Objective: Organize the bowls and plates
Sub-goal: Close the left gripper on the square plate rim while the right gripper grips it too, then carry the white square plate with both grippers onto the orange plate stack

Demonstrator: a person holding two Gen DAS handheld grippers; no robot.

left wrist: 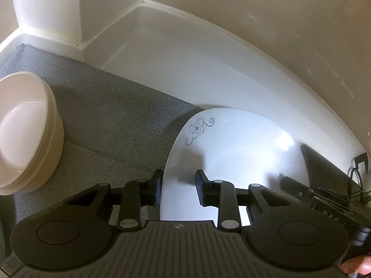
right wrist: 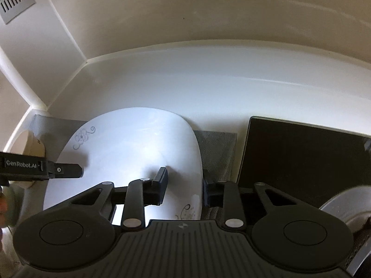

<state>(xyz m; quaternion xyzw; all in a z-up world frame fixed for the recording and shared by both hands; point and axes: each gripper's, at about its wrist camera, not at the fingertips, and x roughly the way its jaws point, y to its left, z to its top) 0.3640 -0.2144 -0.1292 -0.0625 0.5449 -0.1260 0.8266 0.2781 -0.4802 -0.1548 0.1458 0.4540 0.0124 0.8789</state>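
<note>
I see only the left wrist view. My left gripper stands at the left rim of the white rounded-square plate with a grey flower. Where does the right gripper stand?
Observer: The right gripper straddles the right rim of the white plate, jaws open, one finger over the grey fabric mat.
Operator: What lies right of this mat?
Observer: A flat black rectangular board, just beyond the mat's right edge.
</note>
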